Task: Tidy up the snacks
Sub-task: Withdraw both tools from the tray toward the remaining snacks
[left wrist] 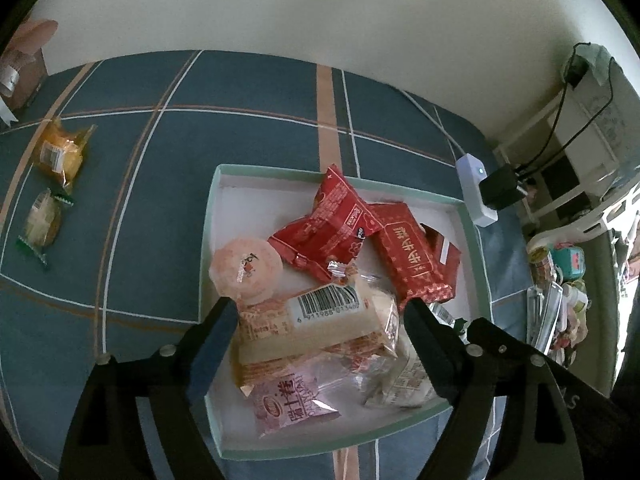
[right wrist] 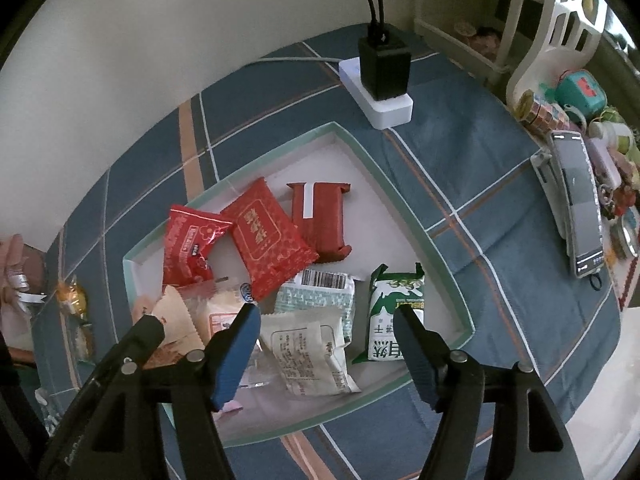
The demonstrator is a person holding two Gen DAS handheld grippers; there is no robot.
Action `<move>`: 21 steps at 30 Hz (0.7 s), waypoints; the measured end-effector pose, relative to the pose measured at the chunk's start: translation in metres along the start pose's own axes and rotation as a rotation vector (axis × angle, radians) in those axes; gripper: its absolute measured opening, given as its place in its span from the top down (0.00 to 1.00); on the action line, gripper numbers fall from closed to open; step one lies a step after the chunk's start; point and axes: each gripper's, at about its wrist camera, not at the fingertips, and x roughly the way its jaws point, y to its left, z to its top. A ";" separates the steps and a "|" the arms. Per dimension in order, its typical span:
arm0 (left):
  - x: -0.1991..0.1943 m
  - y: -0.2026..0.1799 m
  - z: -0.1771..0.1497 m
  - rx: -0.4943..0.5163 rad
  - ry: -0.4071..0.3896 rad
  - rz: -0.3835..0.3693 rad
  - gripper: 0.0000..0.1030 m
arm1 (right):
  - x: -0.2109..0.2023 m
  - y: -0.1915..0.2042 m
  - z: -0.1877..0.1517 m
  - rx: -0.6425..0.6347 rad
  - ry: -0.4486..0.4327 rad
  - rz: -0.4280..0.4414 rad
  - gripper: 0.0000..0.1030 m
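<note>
On the blue plaid tablecloth [left wrist: 248, 136], snack box [left wrist: 478, 240]

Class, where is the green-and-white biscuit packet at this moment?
In the right wrist view, the green-and-white biscuit packet lies inside the tray, near its right edge, right of the pale packet.

Left hand-held gripper [left wrist: 320, 316] and right hand-held gripper [right wrist: 326, 322] both point steeply downward, jaws spread apart, pads pressing on nothing.

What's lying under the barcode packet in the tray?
The barcode packet rests on an orange-printed wrapper and overlaps the pink packet, inside the tray. Anything directly beneath its middle is covered.
</note>
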 end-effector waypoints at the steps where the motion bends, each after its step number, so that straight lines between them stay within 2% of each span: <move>1: -0.002 -0.001 0.000 -0.003 -0.003 -0.002 0.17 | 0.001 0.000 0.000 0.000 0.002 0.001 0.29; 5: -0.013 0.001 0.002 -0.011 -0.025 0.004 0.12 | 0.001 -0.002 0.000 0.000 0.004 -0.001 0.29; 12: -0.028 0.009 0.006 -0.048 -0.042 0.034 0.12 | -0.001 0.002 0.000 -0.016 -0.001 0.006 0.29; 16: -0.039 0.020 0.009 -0.056 -0.081 0.125 0.11 | -0.003 0.010 -0.002 -0.034 -0.005 0.005 0.29; 21: -0.047 0.040 0.009 -0.044 -0.118 0.299 0.11 | -0.004 0.021 -0.004 -0.066 -0.011 -0.001 0.29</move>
